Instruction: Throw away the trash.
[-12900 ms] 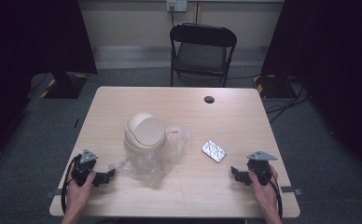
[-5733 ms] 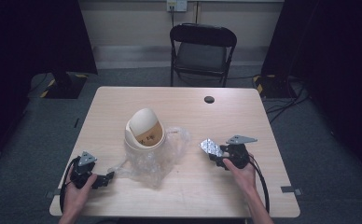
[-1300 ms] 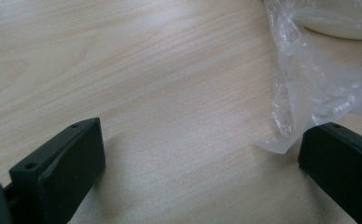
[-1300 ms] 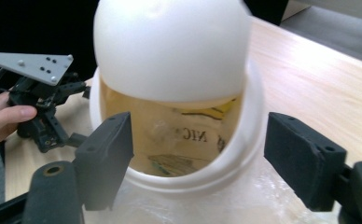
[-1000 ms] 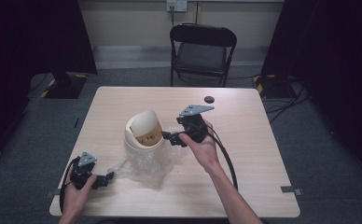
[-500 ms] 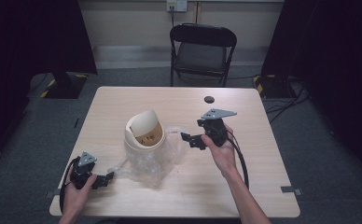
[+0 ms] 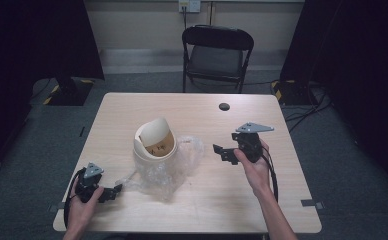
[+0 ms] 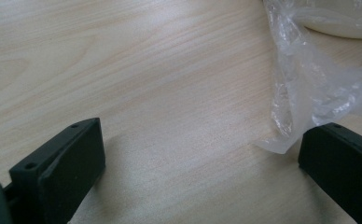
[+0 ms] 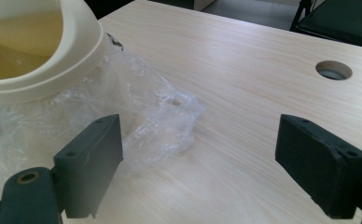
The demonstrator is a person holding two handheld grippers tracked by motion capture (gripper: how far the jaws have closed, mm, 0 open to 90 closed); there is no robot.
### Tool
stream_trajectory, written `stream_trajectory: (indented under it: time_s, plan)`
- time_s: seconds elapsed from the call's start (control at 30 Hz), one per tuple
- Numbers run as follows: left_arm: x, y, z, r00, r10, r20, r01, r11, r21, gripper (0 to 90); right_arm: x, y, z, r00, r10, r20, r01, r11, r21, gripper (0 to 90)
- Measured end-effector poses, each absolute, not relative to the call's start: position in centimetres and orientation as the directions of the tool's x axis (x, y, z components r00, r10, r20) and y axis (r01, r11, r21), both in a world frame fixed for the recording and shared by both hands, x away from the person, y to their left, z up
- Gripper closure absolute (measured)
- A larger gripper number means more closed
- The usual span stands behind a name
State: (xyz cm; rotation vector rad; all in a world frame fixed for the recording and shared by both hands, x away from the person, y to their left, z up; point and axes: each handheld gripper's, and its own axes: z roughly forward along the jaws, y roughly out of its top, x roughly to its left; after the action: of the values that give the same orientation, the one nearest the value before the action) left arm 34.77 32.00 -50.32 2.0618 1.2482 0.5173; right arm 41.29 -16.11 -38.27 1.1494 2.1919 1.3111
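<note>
A cream bin with a tilted swing lid stands mid-table inside a crumpled clear plastic bag. My right gripper hovers right of the bin and points at it. Its jaws have just been opening and stand open, with nothing between them. In the right gripper view the bin and the bag lie beyond the open right gripper. My left gripper rests open near the table's front left. The bag's edge lies by the right jaw of the left gripper.
A round cable hole sits in the wooden table toward the far side. A black folding chair stands behind the table. Dark curtains hang on both sides.
My right gripper has drawn back to the right, away from the bin's opening. The silver packet once on the table, then in that gripper, is gone from view. The left hand has not moved.
</note>
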Motion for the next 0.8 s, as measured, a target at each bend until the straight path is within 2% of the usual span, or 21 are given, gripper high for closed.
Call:
stream_trajectory:
  time_s: [0.8]
  plan:
    - [34.8, 32.0, -50.3, 0.465, 0.885, -0.005, 0.622, -0.323, 0.713, 0.0, 38.3, -23.2, -42.2, -0.496, 0.862, 0.109, 0.555, 0.217, 0.803, 14.6]
